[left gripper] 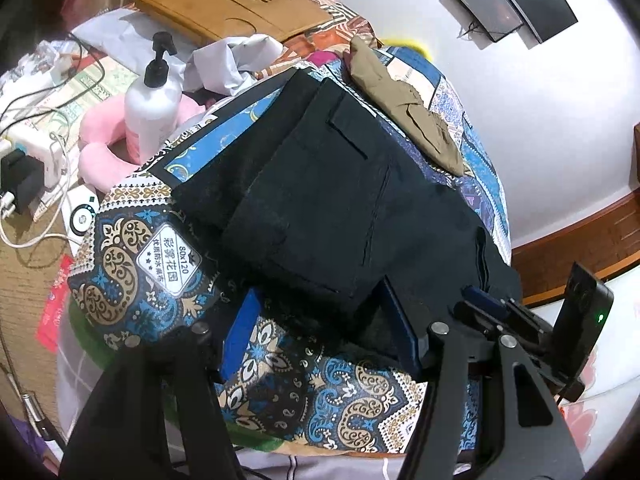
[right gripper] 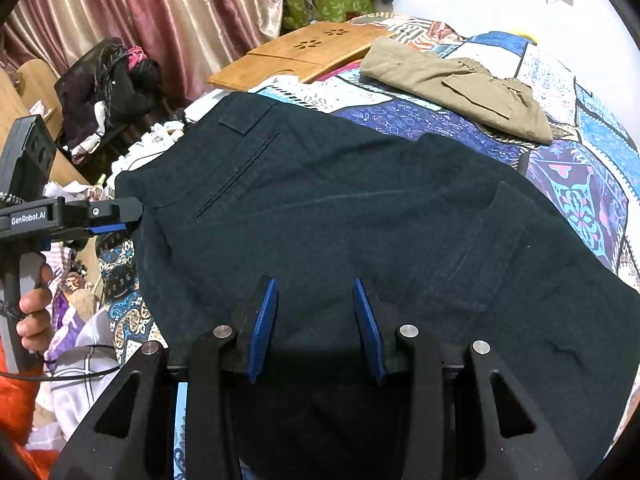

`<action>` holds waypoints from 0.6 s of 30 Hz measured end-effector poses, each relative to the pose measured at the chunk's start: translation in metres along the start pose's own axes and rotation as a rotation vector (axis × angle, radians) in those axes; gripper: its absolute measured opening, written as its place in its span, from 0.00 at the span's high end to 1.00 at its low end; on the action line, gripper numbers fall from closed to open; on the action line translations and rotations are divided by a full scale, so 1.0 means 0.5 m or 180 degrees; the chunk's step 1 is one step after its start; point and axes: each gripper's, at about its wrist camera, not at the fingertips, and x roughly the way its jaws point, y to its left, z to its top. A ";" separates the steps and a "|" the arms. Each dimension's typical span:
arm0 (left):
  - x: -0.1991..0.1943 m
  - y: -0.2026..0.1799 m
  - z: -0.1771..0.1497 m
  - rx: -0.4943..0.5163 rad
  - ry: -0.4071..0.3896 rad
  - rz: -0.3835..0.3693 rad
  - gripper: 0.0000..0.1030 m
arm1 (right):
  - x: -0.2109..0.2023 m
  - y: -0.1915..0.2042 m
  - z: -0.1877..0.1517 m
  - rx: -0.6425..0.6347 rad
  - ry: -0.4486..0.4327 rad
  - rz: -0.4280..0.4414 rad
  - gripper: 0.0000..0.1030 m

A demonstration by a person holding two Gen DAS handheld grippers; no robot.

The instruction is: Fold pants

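Note:
Dark folded pants (left gripper: pixel 320 184) lie on a blue patterned cloth (left gripper: pixel 132 248), back pocket up. In the left wrist view my left gripper (left gripper: pixel 320 288) stands open at the pants' near edge, with the fabric's corner between its blue pads (left gripper: pixel 244 328). My right gripper (left gripper: pixel 476 296) shows at the pants' near right edge. In the right wrist view the pants (right gripper: pixel 340 208) fill the middle. The right gripper (right gripper: pixel 315 282) sits low over them with its pads apart and flat dark fabric between them. The left gripper (right gripper: pixel 116 220) is at the pants' left edge, held by a hand (right gripper: pixel 34 316).
Folded khaki pants (left gripper: pixel 404 100) (right gripper: pixel 460 84) lie beyond the dark pair. A wooden lap desk (left gripper: pixel 232 4) rests at the far end. A white pump bottle (left gripper: pixel 150 100), a pink neck pillow (left gripper: pixel 100 152), chargers and cables (left gripper: pixel 24 176) crowd the left side.

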 end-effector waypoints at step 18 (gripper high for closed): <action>0.036 -0.119 -0.001 0.0995 -0.0370 0.0904 0.78 | -0.032 -0.012 0.000 0.0100 -0.0168 0.0004 0.64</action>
